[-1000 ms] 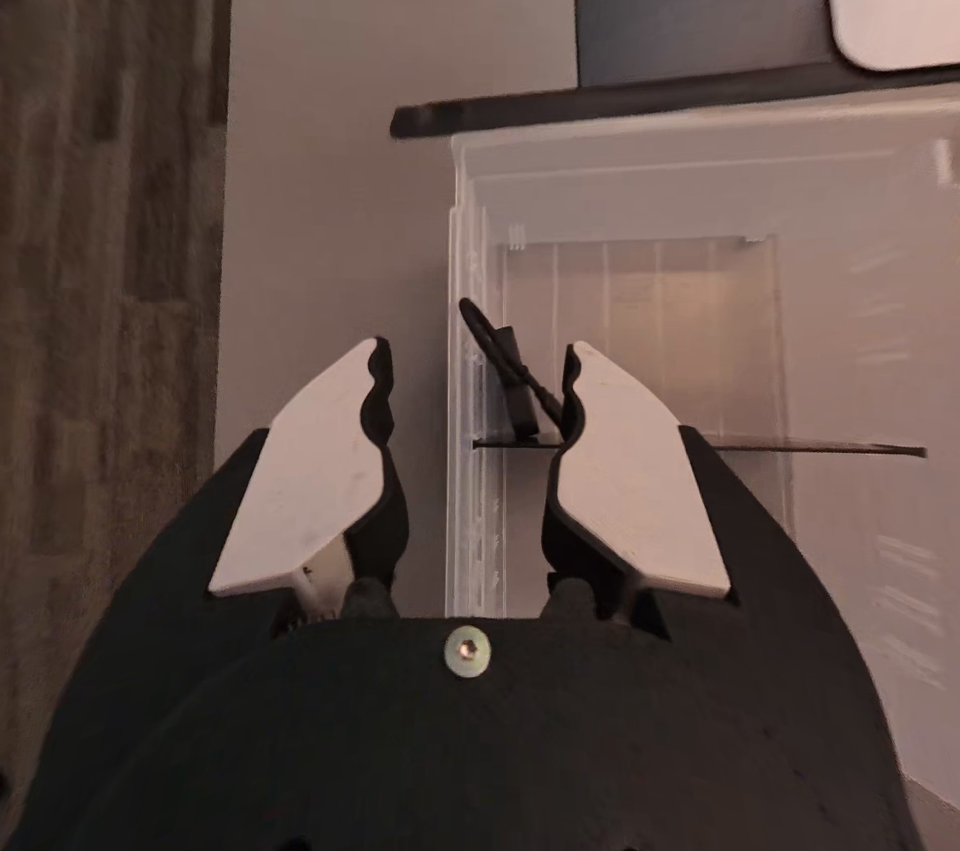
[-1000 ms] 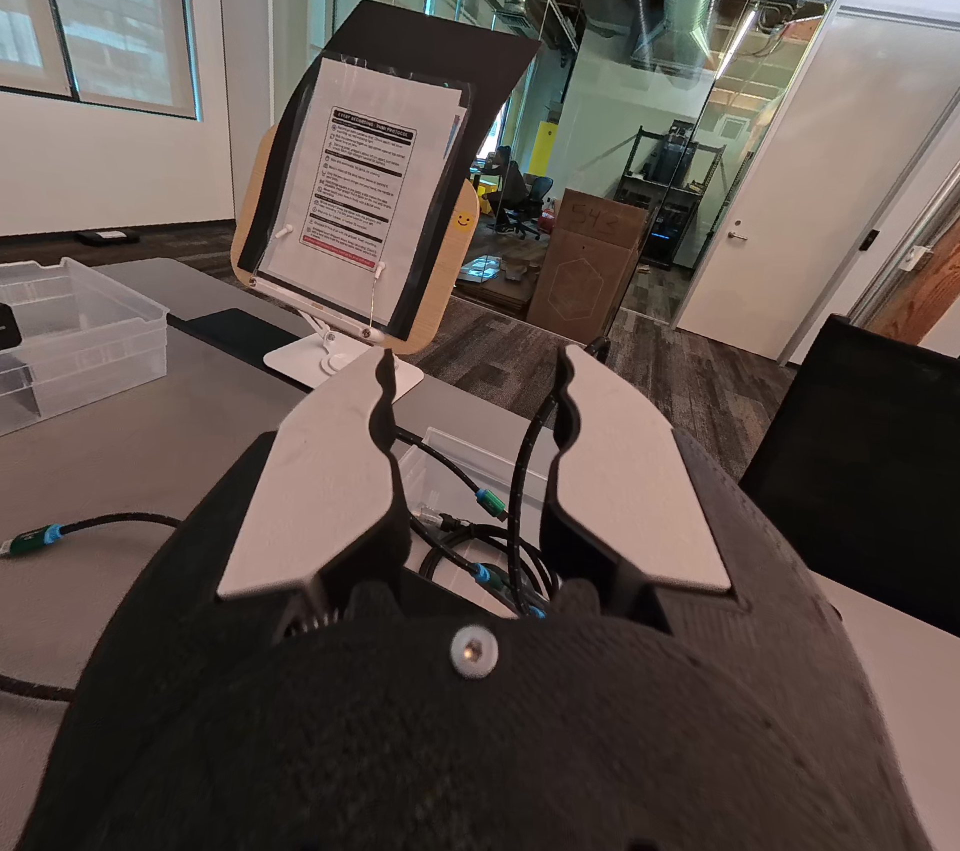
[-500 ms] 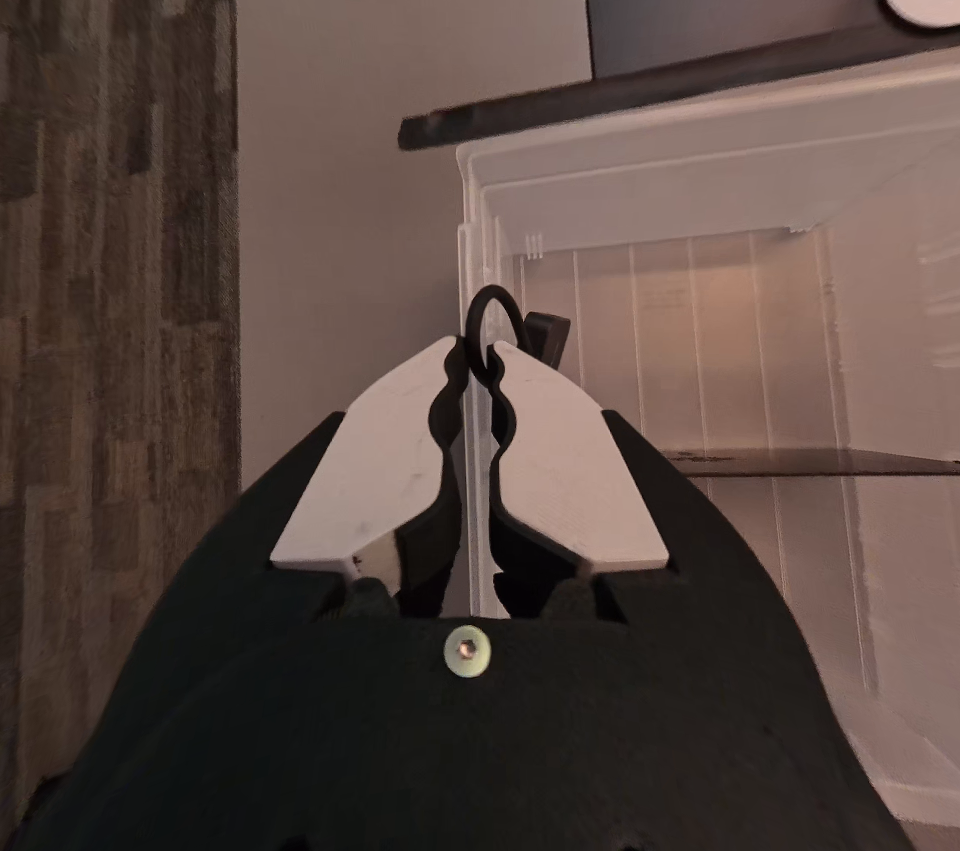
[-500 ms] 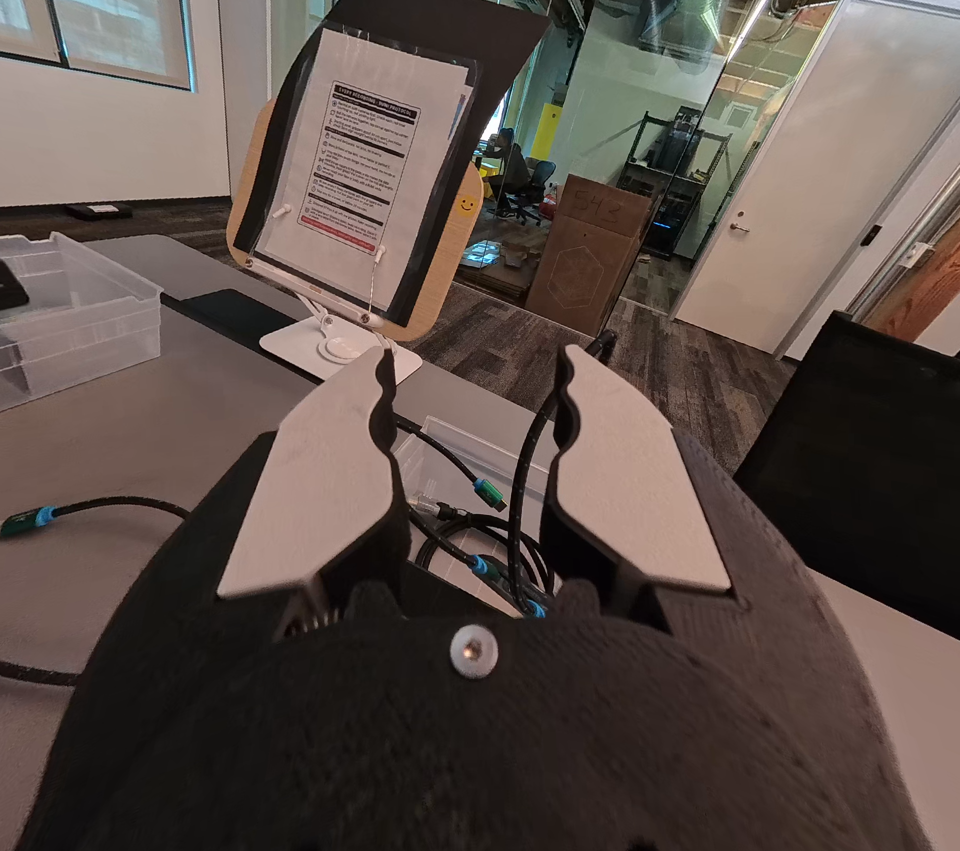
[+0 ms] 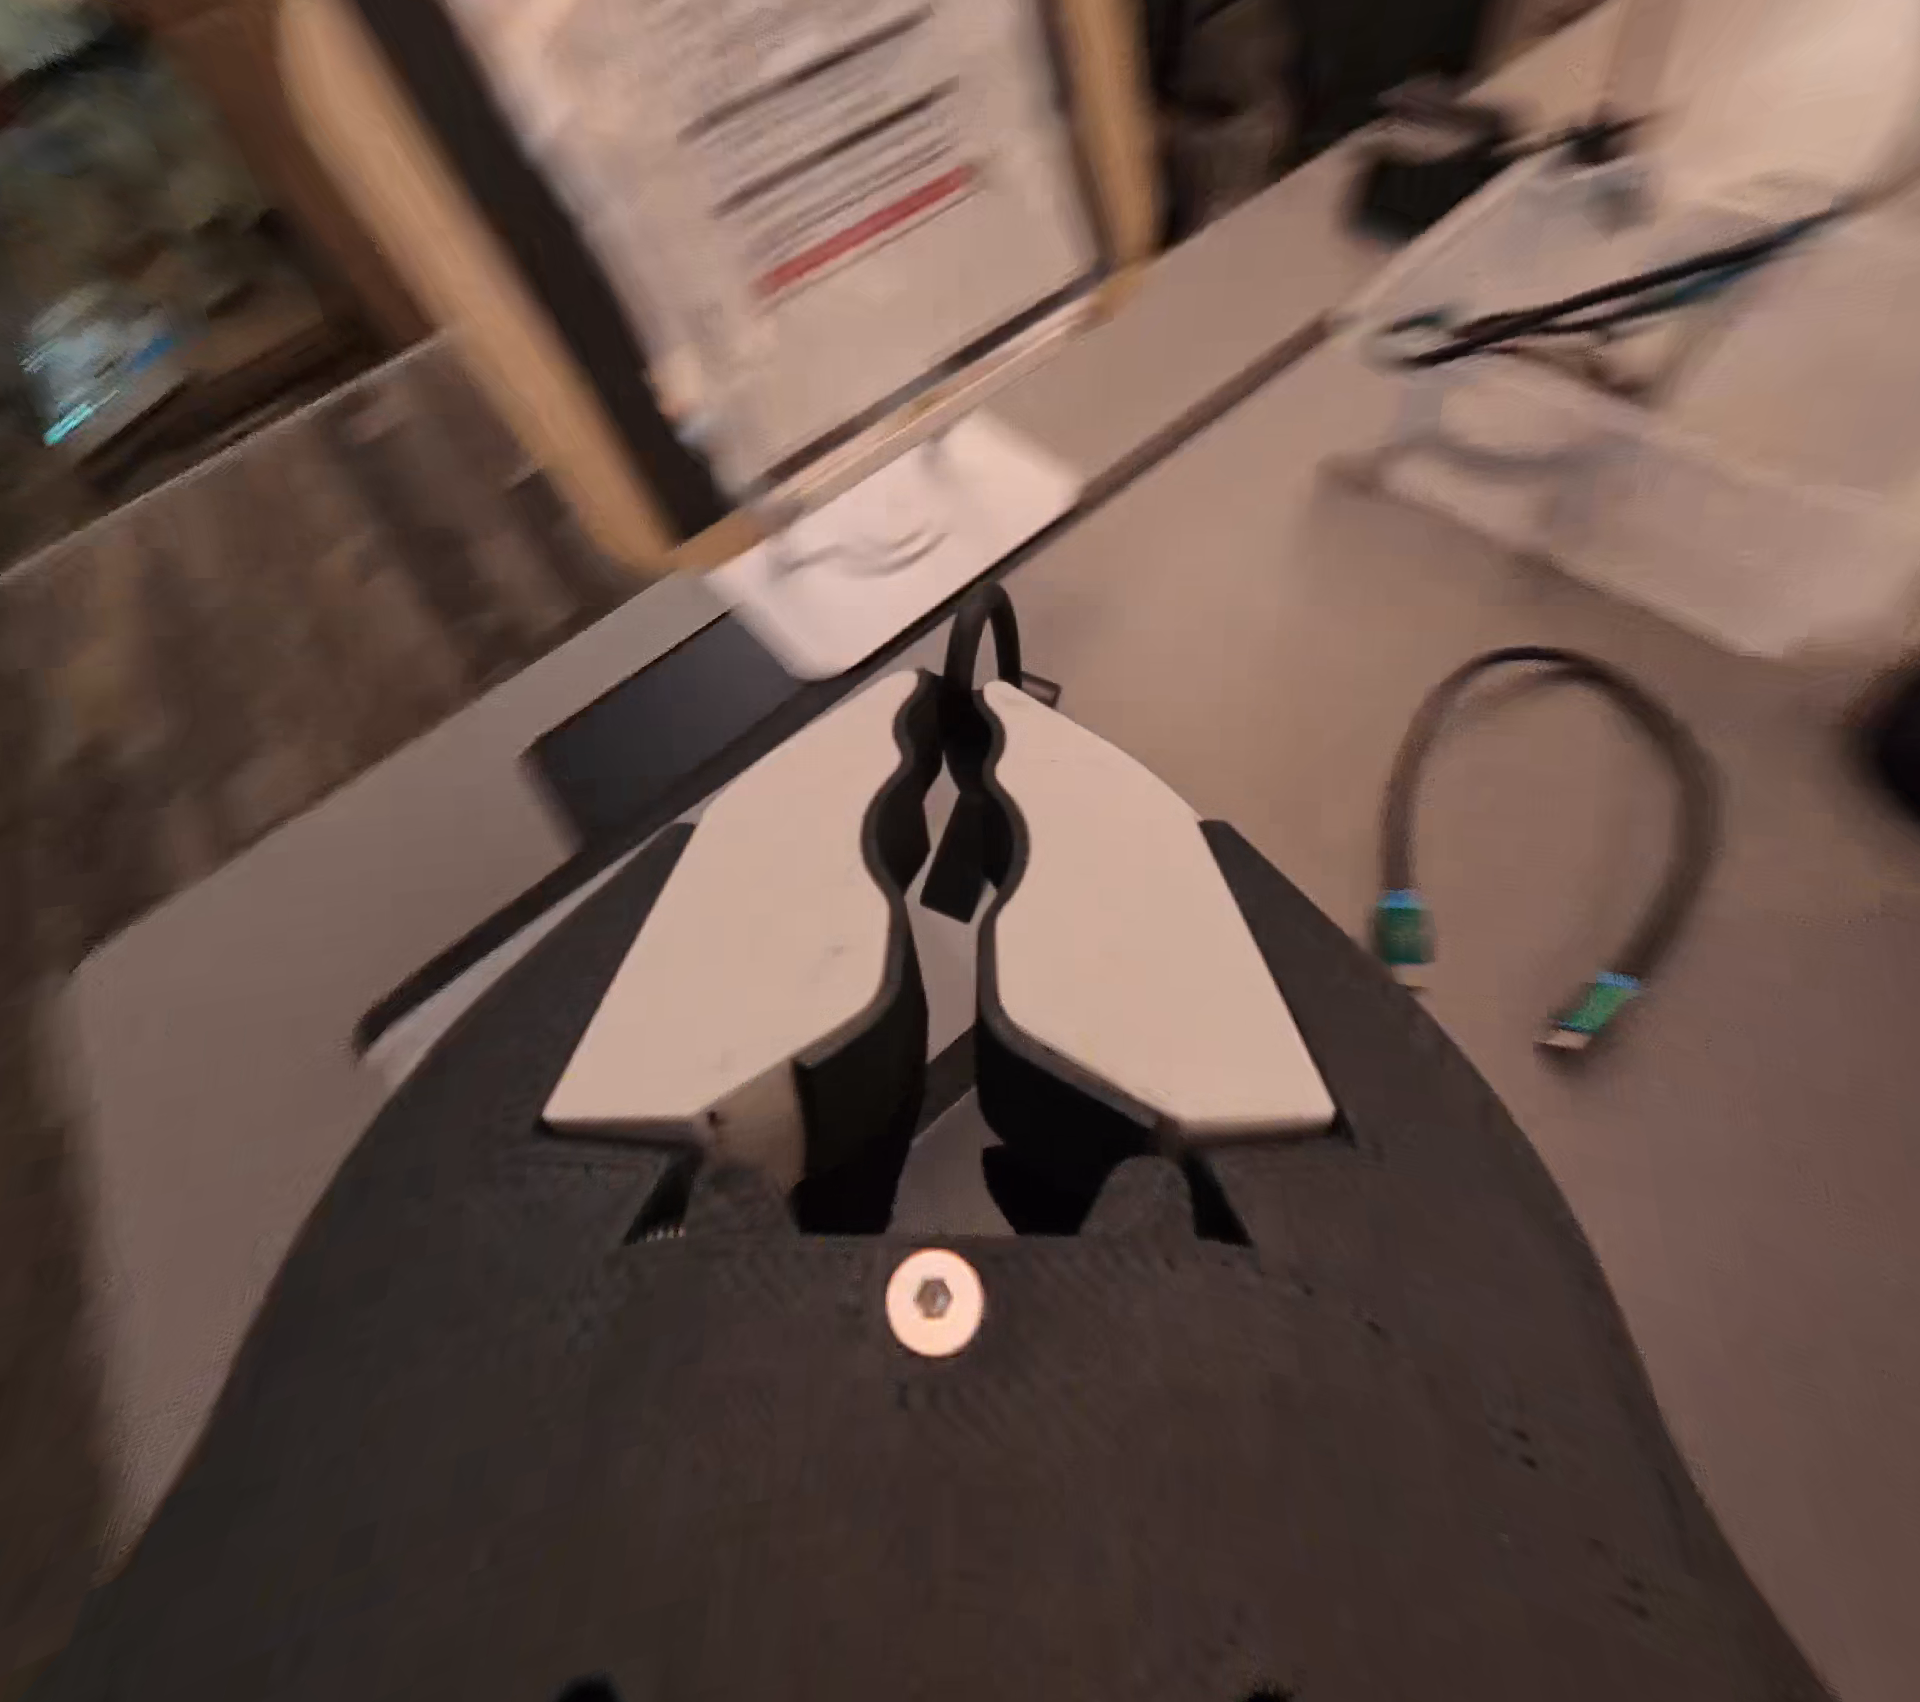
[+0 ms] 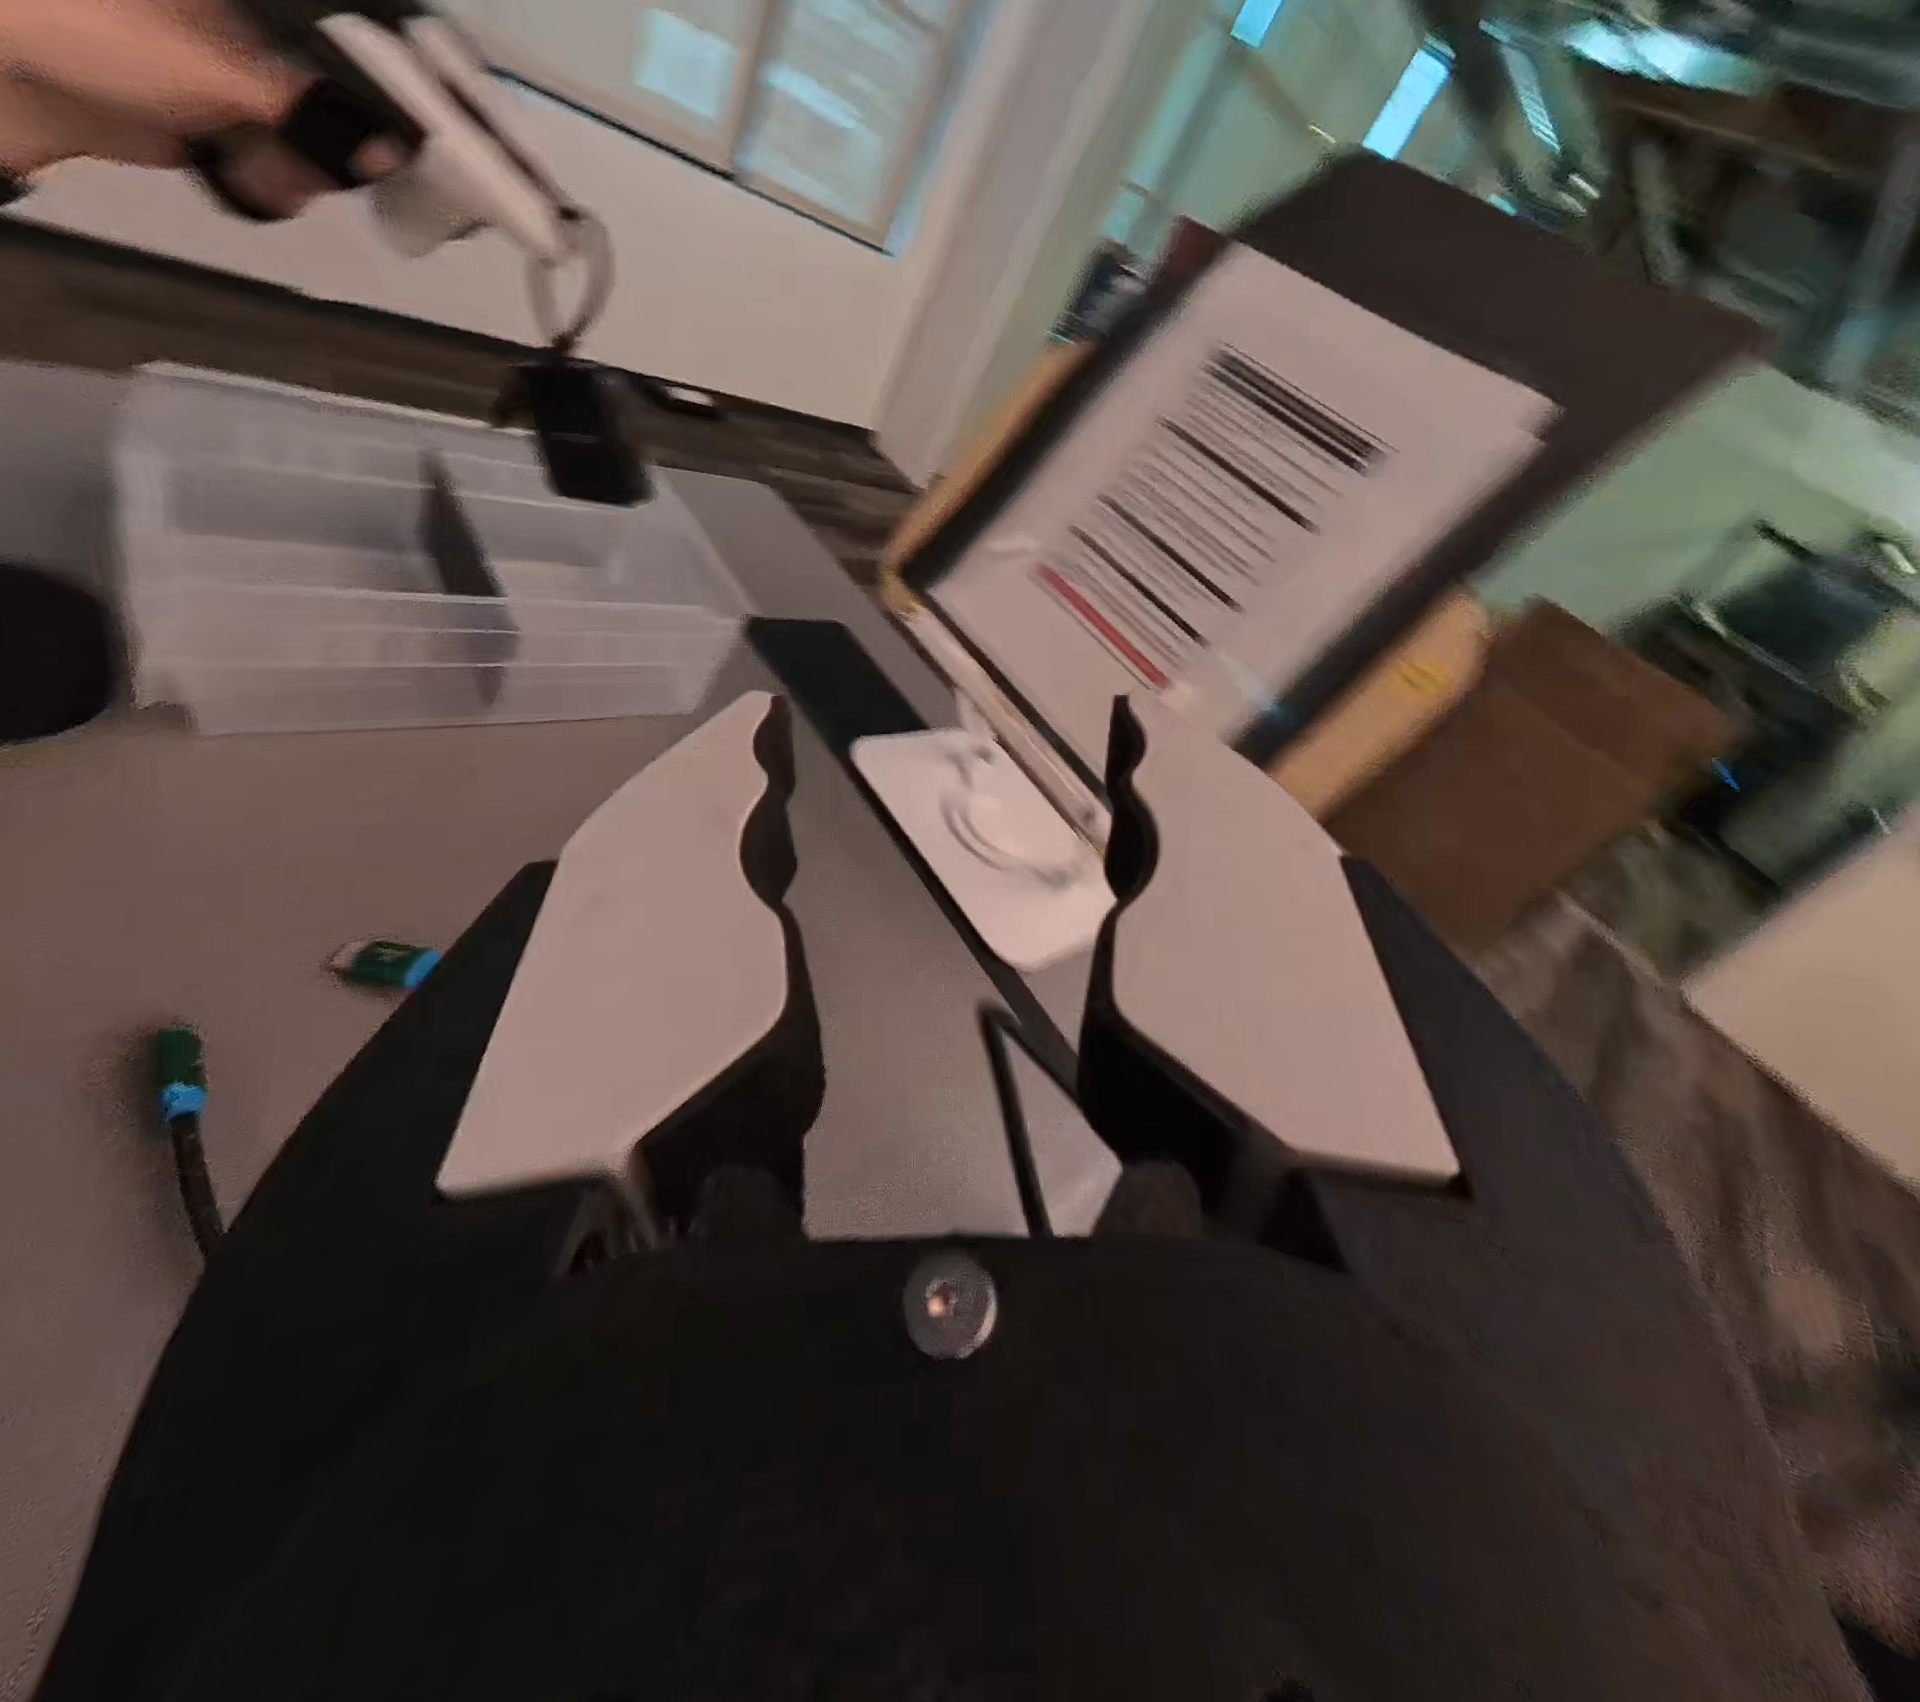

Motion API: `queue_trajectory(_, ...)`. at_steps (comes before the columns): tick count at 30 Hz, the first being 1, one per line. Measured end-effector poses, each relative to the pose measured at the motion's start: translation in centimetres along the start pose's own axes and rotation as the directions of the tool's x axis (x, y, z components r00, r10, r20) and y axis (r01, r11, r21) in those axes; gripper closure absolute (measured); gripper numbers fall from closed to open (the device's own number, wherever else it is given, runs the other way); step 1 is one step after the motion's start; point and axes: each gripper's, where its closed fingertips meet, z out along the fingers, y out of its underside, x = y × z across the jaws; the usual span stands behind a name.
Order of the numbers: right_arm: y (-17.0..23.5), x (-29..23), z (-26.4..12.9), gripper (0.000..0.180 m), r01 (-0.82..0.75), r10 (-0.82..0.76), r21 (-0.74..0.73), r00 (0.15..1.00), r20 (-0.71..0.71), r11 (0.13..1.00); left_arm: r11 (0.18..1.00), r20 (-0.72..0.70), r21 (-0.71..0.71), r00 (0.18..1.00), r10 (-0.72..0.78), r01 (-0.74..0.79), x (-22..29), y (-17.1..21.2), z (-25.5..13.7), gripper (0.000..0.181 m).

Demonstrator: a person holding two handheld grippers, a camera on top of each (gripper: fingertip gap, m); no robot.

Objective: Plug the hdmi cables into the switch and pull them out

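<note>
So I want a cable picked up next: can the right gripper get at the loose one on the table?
Probably yes: the right gripper is open and empty, and the cable lies uncovered on the table to its left.

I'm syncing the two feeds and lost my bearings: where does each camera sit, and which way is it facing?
Left wrist view: on the left gripper, looking across the grey table at the document stand; its fingers pinch a black cable loop.
Right wrist view: on the right gripper, tilted, facing the stand and the clear bin; its jaws are open and empty, and a hand holds the other gripper, from which the switch dangles.
Shared: stand, table, green-tipped HDMI cable.
</note>
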Motion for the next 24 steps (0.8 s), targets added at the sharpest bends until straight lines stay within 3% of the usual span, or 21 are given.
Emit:
queue_trajectory(1, -0.5, -2.0, 1.6, 0.121, 0.065, -0.067, 0.039, 0.995, 0.067, 0.997, 0.998, -0.096, 0.050, 0.995, 0.029, -0.024, 2.3, -1.1, -0.2, 0.177)
queue_trajectory(5, -0.3, -9.6, 6.3, 0.130, 0.392, -0.434, 0.230, 0.883, 0.176, 0.891, 0.977, -0.357, 0.200, 0.924, 0.137, -0.068, 9.4, -4.1, -2.3, 0.177)
queue_trajectory(13, -2.4, -13.8, 8.8, 0.130, 0.667, -0.681, 0.330, 0.727, -0.092, 0.668, 0.967, -0.488, 0.255, 0.860, 0.149, -0.023, 13.3, -6.7, -5.6, 0.177)
queue_trajectory(15, -2.7, -15.1, 9.3, 0.130, 0.576, -0.617, 0.382, 0.787, -0.020, 0.723, 0.960, -0.457, 0.276, 0.873, 0.169, -0.042, 13.2, -7.0, -5.9, 0.177)
queue_trajectory(17, -2.5, -16.9, 9.6, 0.130, 0.354, -0.464, 0.415, 0.863, 0.200, 0.838, 0.954, -0.424, 0.295, 0.887, 0.183, -0.056, 13.1, -7.2, -6.1, 0.177)
queue_trajectory(19, -2.8, -18.0, 9.6, 0.122, 0.105, -0.275, 0.405, 0.880, 0.387, 0.908, 0.949, -0.410, 0.310, 0.893, 0.189, -0.058, 13.1, -7.4, -6.4, 0.177)
queue_trajectory(24, -4.5, -17.7, 10.3, 0.128, -0.234, 0.008, 0.402, 0.872, 0.490, 0.885, 0.944, -0.420, 0.328, 0.889, 0.183, -0.039, 13.7, -7.3, -6.5, 0.177)
